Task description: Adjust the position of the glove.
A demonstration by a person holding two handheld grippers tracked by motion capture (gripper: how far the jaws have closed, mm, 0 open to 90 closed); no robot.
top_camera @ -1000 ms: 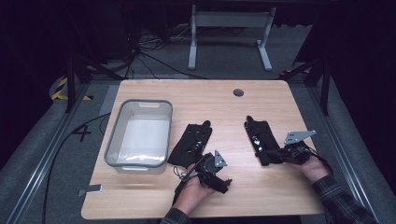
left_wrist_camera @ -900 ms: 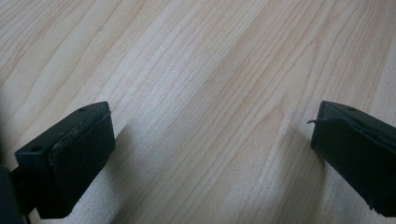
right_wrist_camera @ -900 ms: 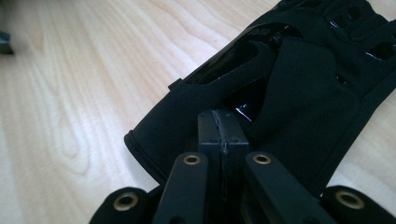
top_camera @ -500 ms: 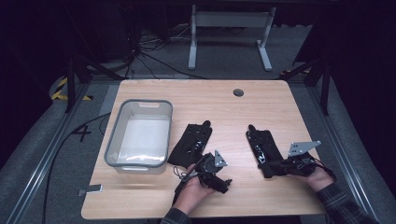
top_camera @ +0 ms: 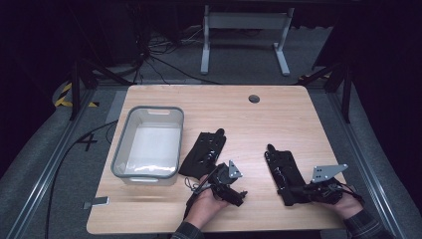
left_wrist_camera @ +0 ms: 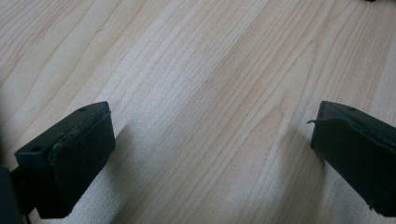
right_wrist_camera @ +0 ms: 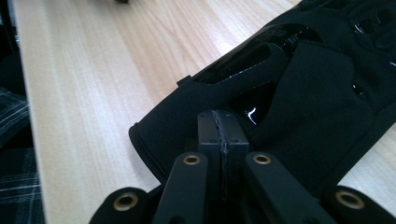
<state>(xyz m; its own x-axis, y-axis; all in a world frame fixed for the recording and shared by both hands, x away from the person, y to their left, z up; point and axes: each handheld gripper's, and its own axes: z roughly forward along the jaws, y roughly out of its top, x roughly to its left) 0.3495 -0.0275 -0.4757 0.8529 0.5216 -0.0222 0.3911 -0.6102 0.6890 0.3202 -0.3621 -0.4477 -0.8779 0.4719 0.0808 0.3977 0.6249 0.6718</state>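
Two black gloves lie on the wooden table. The left glove (top_camera: 205, 152) rests flat beside the bin, and nothing holds it. The right glove (top_camera: 282, 172) (right_wrist_camera: 322, 93) lies with its fingers pointing away from me. My right gripper (top_camera: 297, 190) (right_wrist_camera: 222, 135) is shut on its cuff, jaws pressed together over the fabric edge. My left gripper (top_camera: 238, 195) (left_wrist_camera: 212, 135) sits low over bare wood in front of the left glove. It is open wide, with nothing between its pads (left_wrist_camera: 84, 149).
A grey plastic bin (top_camera: 119, 154) stands on the left part of the table (top_camera: 249, 124). A round cable hole (top_camera: 254, 98) is at the back centre. A small tab (top_camera: 97, 201) sticks out at the front left edge. The table's front edge is close to both hands.
My right gripper has moved toward the table's front right corner, dragging the right glove with it. The left gripper and the left glove have stayed put.
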